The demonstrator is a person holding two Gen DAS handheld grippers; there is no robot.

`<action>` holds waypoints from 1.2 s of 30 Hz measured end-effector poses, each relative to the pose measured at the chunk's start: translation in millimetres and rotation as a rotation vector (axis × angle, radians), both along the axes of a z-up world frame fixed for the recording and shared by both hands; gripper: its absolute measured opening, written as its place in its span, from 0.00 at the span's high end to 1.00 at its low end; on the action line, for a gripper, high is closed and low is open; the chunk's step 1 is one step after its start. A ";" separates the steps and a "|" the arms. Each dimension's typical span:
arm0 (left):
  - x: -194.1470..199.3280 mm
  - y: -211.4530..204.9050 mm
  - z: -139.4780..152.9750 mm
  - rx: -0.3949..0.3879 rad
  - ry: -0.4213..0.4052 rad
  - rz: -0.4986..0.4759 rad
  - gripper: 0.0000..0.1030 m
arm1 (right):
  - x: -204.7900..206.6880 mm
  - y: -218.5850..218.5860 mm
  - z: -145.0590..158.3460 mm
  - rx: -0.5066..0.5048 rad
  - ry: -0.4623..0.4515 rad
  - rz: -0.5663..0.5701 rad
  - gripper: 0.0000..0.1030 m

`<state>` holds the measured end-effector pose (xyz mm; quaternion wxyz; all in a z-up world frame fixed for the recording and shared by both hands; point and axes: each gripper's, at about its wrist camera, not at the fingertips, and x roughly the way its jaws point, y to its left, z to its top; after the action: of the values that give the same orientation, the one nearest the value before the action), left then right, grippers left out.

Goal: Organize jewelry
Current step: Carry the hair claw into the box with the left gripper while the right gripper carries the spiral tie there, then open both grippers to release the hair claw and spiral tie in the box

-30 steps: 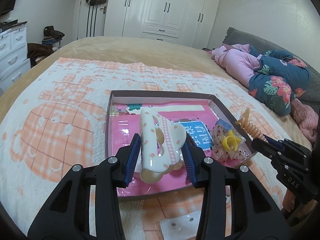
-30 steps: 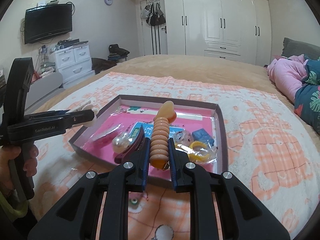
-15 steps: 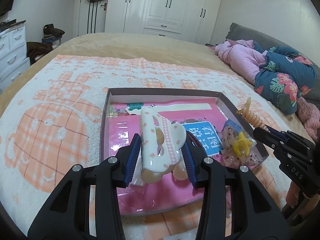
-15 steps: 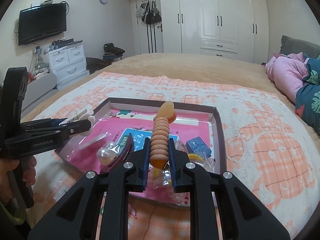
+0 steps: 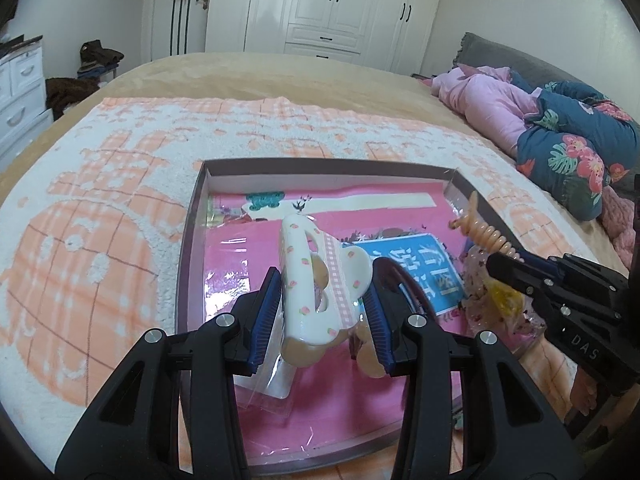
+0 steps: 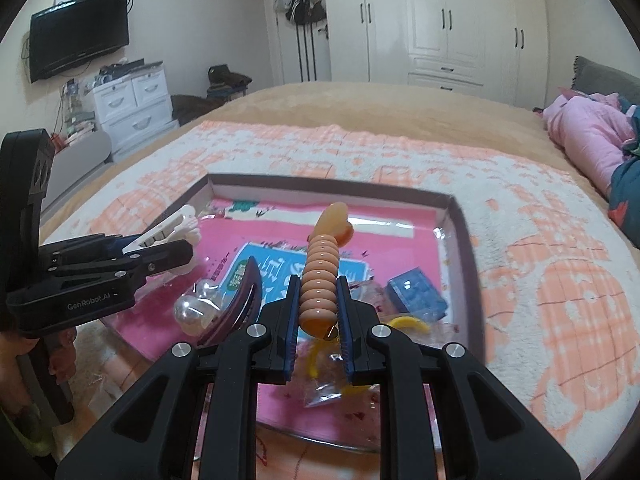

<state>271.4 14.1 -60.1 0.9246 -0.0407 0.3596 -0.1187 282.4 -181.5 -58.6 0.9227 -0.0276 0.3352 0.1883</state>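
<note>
White claw clip point(image 5: 316, 284) pinched in our left gripper point(image 5: 320, 312) and ribbed orange clip point(image 6: 320, 280) in our right gripper point(image 6: 318, 316) both point long-axis forward, hanging over the tray's point(image 5: 188, 240) near edge, left side and right side.

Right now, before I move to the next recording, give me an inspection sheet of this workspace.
Surface: bed under a peach-and-white blanket.
Job's things: shallow box with pink lining on the blanket; white hair claw and ribbed orange clip, both held above the box.
Clutter: in the box, a dark curved clip, clear bauble, blue case, yellow piece in plastic wrap.
Grippers: left gripper shut on the white hair claw; right gripper shut on the ribbed orange clip.
Cables: wires by the wall TV.
Surroundings: white wardrobe, drawer unit, pink and floral bedding.
</note>
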 end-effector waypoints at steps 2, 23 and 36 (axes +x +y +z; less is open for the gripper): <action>1.8 1.1 -2.3 -0.002 0.006 0.004 0.68 | 2.4 5.3 -4.9 -0.005 0.021 0.014 0.83; 2.7 1.7 -8.2 0.005 0.025 0.010 0.67 | -23.4 12.2 -7.0 0.008 0.034 0.040 0.69; -17.3 -0.8 9.7 -0.002 -0.033 0.008 0.48 | -52.7 -16.9 18.9 0.039 -0.049 -0.028 0.49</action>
<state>254.1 13.3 -50.4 0.9309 -0.0410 0.3439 -0.1161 229.8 -198.4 -39.8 0.9335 -0.0094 0.3092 0.1812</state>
